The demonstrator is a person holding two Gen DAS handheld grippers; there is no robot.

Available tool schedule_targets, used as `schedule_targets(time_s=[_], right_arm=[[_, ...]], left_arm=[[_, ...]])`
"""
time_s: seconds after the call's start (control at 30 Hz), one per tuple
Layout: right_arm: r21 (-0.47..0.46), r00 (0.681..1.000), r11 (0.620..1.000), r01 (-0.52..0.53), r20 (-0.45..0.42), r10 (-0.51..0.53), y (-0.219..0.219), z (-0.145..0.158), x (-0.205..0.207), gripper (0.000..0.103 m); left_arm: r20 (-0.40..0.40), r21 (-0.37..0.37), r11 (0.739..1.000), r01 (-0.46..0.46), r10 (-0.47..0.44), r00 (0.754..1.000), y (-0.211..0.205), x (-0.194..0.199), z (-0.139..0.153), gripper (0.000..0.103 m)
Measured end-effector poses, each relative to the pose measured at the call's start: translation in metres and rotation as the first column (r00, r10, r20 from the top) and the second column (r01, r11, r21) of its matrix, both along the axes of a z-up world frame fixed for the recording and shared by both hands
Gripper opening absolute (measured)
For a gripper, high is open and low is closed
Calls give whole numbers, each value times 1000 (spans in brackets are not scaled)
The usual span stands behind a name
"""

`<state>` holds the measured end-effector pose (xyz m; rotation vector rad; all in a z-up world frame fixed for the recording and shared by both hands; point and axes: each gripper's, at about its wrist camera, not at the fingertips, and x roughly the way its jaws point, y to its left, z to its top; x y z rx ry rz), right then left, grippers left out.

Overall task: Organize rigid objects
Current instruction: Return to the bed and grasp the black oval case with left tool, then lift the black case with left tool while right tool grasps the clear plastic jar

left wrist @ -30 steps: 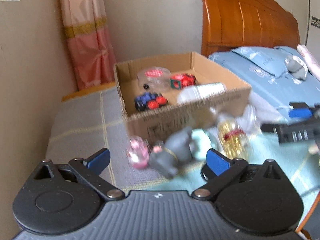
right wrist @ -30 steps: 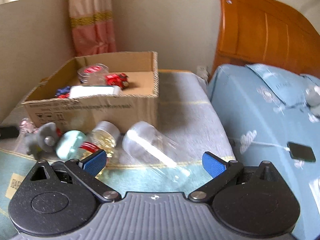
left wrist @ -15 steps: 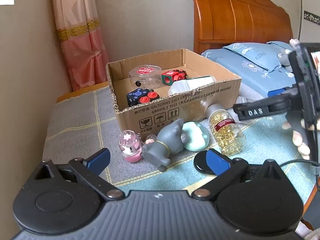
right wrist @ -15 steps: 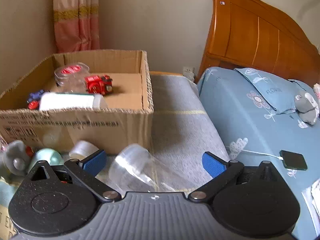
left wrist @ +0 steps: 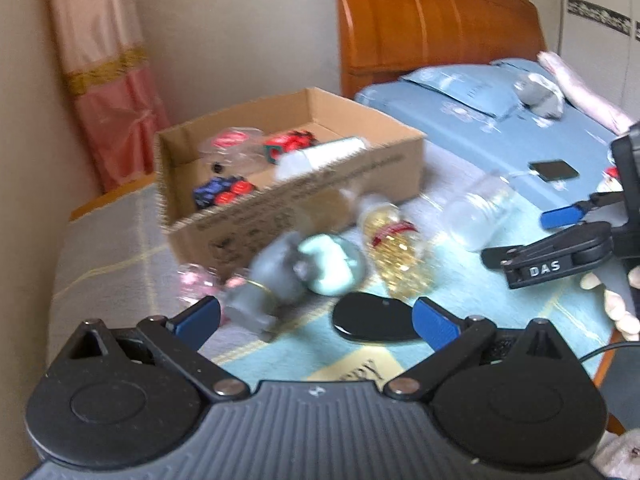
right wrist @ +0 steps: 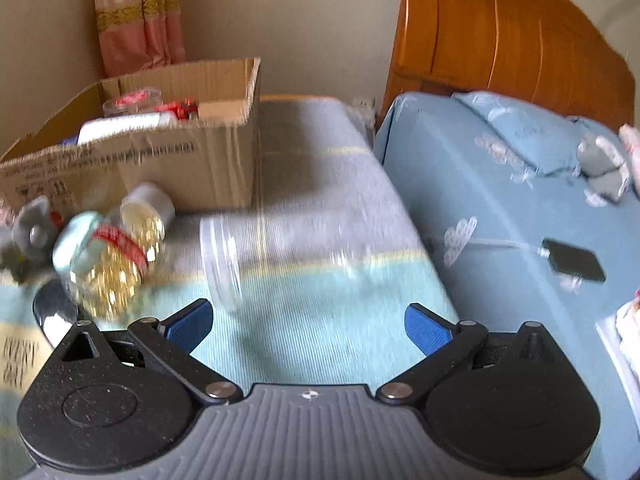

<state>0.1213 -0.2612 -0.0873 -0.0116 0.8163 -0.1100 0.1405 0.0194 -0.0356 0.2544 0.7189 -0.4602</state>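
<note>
Cardboard box [left wrist: 296, 196] upper centre, already holding several toys and a white bottle. Clear jar [right wrist: 276, 256] on its side mid-frame, now dead ahead of right claw [right wrist: 308, 320], where half a second ago sat lower left. Pill bottle [right wrist: 112, 264] at left. Both claws spread wide, empty; left claw [left wrist: 316, 316] low, blurred. Probably lining up to grasp jar.
</note>
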Motion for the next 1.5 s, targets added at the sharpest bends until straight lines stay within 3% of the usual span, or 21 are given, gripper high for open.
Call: schedule_targets(time_s=[0.1,0.27,0.47,0.93,1.1,1.5], right_arm=[[34,1000,999,-18,-13,18,-5,-8,-3,103],[28,995,995,-101,12,100,-7,-11,-5,103],[24,992,992,-121,47,120,-8,-14,-12,103],[26,983,984,-177,50,175,-16,-11,-13,103],[25,978,979,-204,58,203,-19,-12,-8,103],[40,950,949,-314,15,313,-27,-7,18,103]], left_arm=[[-30,9,999,39,-39,999,-10,-2,-9,102],[-97,3,995,100,-100,990,-20,0,-27,102],[-160,-12,991,130,-131,978,-28,8,-45,102],[-104,-20,983,182,-183,978,-42,20,-52,102],[-99,-24,977,214,-215,972,-43,19,-49,90],[-107,-24,984,177,-178,978,-27,12,-48,90]])
